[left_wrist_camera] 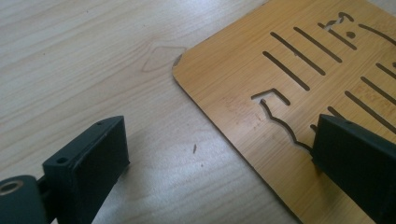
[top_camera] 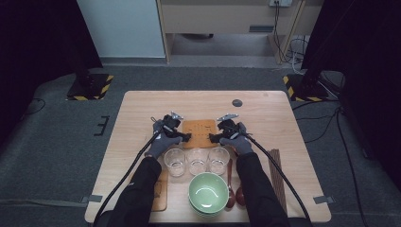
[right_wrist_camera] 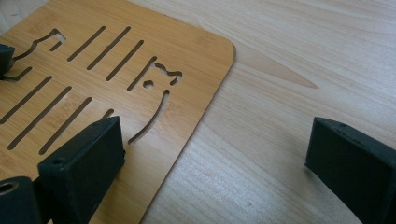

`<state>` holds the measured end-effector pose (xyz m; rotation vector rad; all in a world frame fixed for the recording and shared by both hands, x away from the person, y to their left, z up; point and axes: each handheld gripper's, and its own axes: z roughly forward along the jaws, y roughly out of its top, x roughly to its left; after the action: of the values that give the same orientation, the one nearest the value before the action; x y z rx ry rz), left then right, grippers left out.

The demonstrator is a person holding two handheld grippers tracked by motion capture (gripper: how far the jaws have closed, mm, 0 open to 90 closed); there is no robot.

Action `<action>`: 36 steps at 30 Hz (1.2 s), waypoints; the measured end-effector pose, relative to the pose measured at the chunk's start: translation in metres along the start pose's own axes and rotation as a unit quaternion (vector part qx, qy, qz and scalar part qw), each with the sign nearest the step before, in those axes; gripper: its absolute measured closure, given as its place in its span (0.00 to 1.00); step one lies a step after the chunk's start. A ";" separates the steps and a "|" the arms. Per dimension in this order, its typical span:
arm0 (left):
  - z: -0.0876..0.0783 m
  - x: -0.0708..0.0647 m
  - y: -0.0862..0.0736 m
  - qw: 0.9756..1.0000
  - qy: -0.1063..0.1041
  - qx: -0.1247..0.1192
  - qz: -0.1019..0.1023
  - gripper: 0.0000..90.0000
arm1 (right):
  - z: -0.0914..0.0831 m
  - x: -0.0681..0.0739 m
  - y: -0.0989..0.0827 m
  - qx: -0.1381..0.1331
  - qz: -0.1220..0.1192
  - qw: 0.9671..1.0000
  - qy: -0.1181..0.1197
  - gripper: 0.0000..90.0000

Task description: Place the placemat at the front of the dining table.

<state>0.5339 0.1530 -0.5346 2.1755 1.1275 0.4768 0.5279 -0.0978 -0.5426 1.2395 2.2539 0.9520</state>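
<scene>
Stood wide-jawed at either side of the flat slotted bamboo trivet [top_camera: 200, 133]: left gripper [top_camera: 185, 137] and right gripper [top_camera: 213, 138], nothing between the jaws. Lay bare beyond the trivet, the pale wooden table [top_camera: 142, 109]. Crowded the near side: three clear glass tumblers [top_camera: 197, 161], green ceramic bowl [top_camera: 208, 191], dark wooden spoons [top_camera: 230, 189]

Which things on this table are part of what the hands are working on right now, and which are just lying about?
In hand:
bamboo mat, flat on the table
left gripper, open at the mat's edge
right gripper, open at the opposite edge

Lying about:
three glasses
green bowls
spoons
chopsticks
second mat
</scene>
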 end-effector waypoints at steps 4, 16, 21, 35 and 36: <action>0.004 0.003 0.001 1.000 0.005 -0.008 -0.013 0.03 | 0.002 -0.002 0.000 -0.007 0.008 1.000 -0.004 0.05; 0.010 0.008 0.002 0.999 0.011 -0.028 -0.030 0.04 | 0.008 -0.005 0.004 -0.011 0.020 1.000 -0.019 0.05; 0.014 0.009 0.007 0.999 0.021 -0.028 -0.024 0.04 | 0.010 -0.004 0.007 -0.014 0.019 0.999 -0.029 0.05; 0.017 0.008 0.010 0.999 0.023 -0.031 -0.020 0.04 | 0.011 -0.008 0.008 -0.014 0.027 0.999 -0.041 0.05; 0.017 0.008 0.010 0.999 0.023 -0.031 -0.020 0.05 | 0.011 -0.008 0.008 -0.014 0.027 0.999 -0.042 0.05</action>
<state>0.5542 0.1488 -0.5397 2.0938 1.1643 0.5394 0.5431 -0.0976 -0.5445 1.3095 2.1450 0.9309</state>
